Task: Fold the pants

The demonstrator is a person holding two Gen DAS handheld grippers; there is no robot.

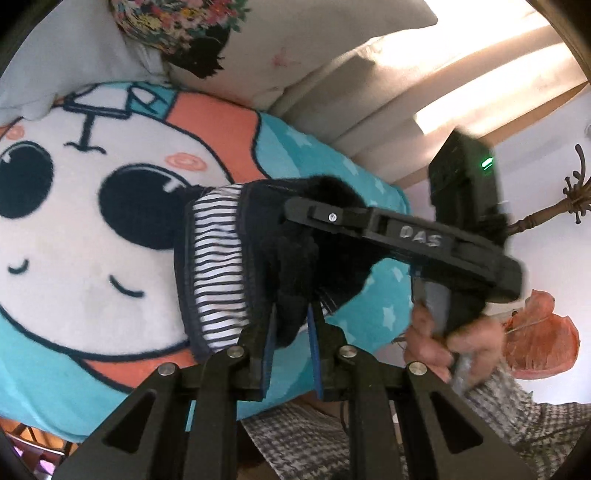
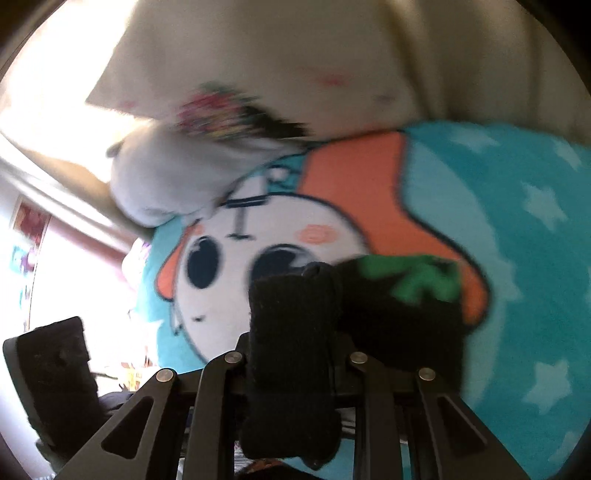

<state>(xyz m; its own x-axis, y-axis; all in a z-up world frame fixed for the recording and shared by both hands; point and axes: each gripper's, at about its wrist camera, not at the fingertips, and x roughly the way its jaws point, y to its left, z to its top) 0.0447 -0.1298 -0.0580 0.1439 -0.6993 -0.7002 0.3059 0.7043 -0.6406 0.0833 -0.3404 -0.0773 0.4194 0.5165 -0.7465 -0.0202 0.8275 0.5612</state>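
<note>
— Where are the pants (image 1: 258,254)?
— Bunched over the cartoon-face blanket (image 1: 74,258), dark, striped lining showing.
— The left gripper (image 1: 291,325)?
— Its blue-padded fingers (image 1: 269,332) pinch a dark fold.
— And the right gripper (image 2: 291,354)?
— Clamped on black fabric too; green print beside it, blurred.

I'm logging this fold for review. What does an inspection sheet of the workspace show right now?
Surface: blanket, teal with stars and a cartoon face, spread on a bed.
Job's things: pants, dark with a striped lining and a green patch, lifted above the blanket and bunched.
Clutter: floral cloth and a white pillow at the blanket's far edge.
Grippers: left gripper shut on the pants; right gripper shut on the pants, view blurred.
Cables: nothing seen.
Surroundings: coat stand, orange bag, sunlit wall.
</note>
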